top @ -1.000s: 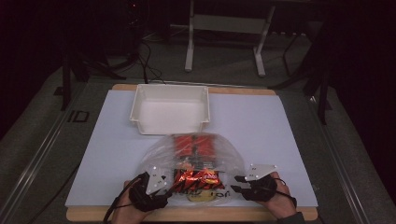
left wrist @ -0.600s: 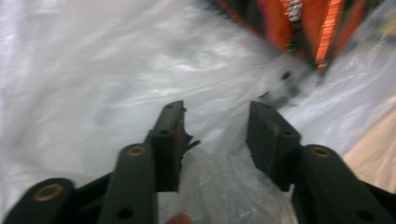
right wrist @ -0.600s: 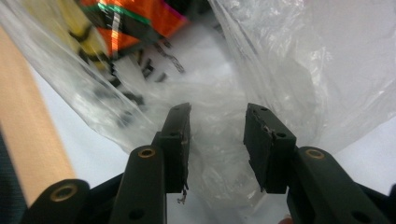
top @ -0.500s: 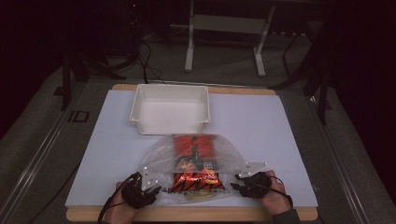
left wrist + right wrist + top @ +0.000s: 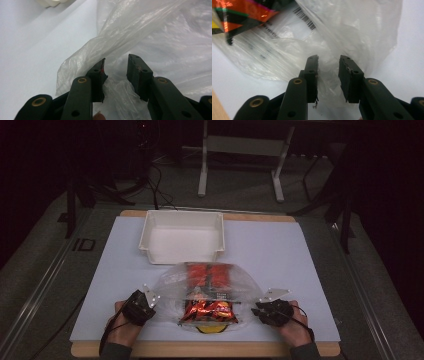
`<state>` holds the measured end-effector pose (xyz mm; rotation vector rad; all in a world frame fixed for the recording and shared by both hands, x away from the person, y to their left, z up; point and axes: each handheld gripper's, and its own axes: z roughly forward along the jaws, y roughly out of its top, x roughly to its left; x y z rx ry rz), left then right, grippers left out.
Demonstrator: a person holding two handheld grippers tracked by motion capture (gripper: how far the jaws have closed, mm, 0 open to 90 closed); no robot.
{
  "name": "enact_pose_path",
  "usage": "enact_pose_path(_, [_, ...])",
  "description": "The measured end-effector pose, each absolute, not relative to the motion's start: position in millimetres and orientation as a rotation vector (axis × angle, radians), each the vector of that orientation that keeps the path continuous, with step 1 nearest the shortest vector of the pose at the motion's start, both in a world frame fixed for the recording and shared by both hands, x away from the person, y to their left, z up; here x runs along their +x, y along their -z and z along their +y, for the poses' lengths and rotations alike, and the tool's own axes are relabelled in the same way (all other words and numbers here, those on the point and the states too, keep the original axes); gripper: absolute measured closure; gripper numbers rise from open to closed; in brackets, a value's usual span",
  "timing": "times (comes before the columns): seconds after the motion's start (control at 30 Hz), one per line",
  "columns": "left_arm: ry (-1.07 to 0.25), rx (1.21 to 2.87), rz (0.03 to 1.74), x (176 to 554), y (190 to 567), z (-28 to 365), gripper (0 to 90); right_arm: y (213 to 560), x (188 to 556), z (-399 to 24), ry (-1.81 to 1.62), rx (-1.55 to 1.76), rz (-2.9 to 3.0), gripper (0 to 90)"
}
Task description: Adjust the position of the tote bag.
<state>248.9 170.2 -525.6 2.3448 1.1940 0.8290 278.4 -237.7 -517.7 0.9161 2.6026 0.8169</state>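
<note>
Left tongs (image 5: 150,307) shifted outward, closing around bag (image 5: 150,40); barcode (image 5: 304,17) visible

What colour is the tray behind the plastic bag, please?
White; the tray shows best in the high view.

A wooden table (image 5: 150,351) is covered by a white sheet (image 5: 280,250). A white bin (image 5: 182,236) is set at the far middle, and a clear plastic bag (image 5: 167,282) of snack packets (image 5: 207,309) lies near the front edge.
</note>
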Motion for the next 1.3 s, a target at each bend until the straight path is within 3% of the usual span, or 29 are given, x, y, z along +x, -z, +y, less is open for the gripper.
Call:
enact_pose_path(0.33, [-0.691, 2.235, 1.041, 231.2, 501.2, 169.2, 56.3, 499.3, 271.7, -230.2, -0.915, 0.852, 2.534, 68.5])
enact_pose_path(0.7, [-0.604, 2.287, 0.956, 237.4, 490.3, 146.5, 58.8, 499.6, 281.2, -203.6, -0.891, 0.763, 2.559, 68.4])
enact_pose_path(1.0, [-0.701, 2.337, 1.001, 268.8, 494.2, 139.4, 65.7, 490.5, 297.2, -196.4, -0.906, 0.810, 2.454, 67.6])
enact_pose_path(1.3, [-0.832, 2.250, 1.141, 307.4, 479.8, 143.0, 67.0, 480.4, 323.6, -200.6, -0.953, 0.902, 2.367, 65.5])
